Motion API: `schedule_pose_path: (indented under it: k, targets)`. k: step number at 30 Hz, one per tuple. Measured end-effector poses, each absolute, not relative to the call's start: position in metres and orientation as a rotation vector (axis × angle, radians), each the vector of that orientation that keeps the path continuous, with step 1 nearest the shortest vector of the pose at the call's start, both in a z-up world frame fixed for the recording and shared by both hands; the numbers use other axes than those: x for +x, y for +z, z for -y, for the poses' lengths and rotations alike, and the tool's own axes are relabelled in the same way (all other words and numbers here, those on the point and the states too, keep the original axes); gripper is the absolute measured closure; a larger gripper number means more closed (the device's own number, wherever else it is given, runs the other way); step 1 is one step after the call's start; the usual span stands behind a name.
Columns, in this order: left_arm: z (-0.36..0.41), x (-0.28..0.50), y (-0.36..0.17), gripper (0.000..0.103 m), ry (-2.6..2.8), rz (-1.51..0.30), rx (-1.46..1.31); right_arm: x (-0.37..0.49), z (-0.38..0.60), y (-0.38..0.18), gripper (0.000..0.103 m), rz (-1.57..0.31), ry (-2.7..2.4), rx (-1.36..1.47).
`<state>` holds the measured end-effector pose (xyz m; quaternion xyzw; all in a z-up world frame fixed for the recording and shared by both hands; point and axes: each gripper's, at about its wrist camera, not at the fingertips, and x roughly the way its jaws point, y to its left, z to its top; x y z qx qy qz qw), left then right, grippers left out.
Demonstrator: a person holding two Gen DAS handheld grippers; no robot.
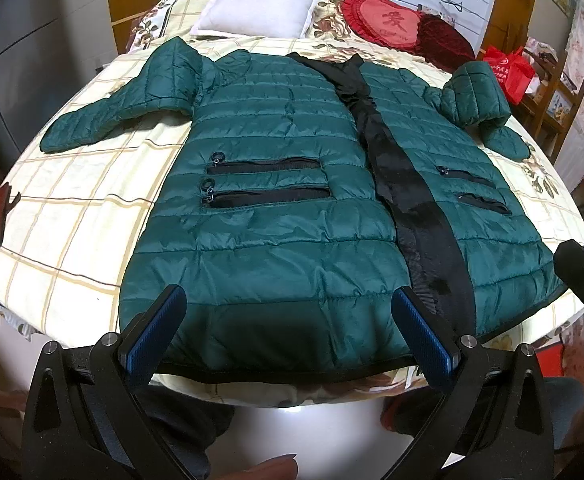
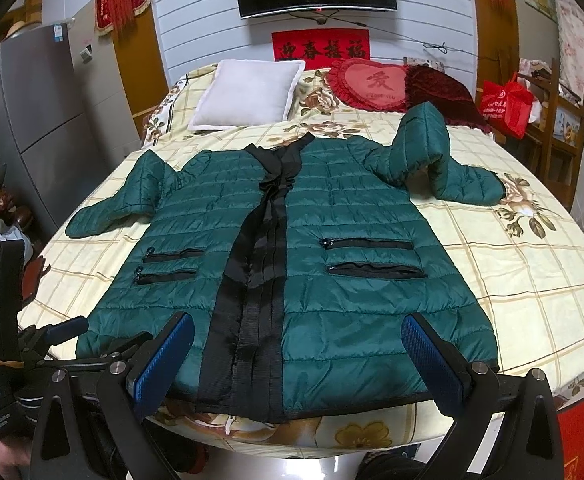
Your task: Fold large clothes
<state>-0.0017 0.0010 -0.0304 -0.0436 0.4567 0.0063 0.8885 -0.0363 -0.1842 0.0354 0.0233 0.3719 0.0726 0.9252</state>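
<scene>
Left wrist view showed my left gripper hanging over the near hem of the green quilted jacket, its blue-padded fingers spread wide with nothing between them. My right gripper was in the same condition in the right wrist view, fully parted and holding nothing, poised over the hem on the other side of the black front placket. The jacket lay front-up and spread nearly flat on the checked bedspread, collar toward the white pillow and hem at the bed's near edge just beside me. As far as I could judge, the folding had hardly begun: the body was still at full width and length, and the sleeve on the left stretched out to the side, unfolded. The sleeve on the right was humped up and doubled over on itself near the shoulder (whether that counted as a first fold or just a rumple, I could not tell). Left to do, by my reckoning, were both sleeves laid across the body, the sides brought in, and the length folded up.
</scene>
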Motion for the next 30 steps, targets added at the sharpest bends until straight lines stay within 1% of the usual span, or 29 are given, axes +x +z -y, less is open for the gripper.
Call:
schedule_pose_path:
  k: [30]
  targets:
    - [0.002,-0.0017,-0.0358,0.0,0.018,-0.964,-0.073,-0.0355,0.1822,0.0337,0.0,-0.768,0.161,0.044]
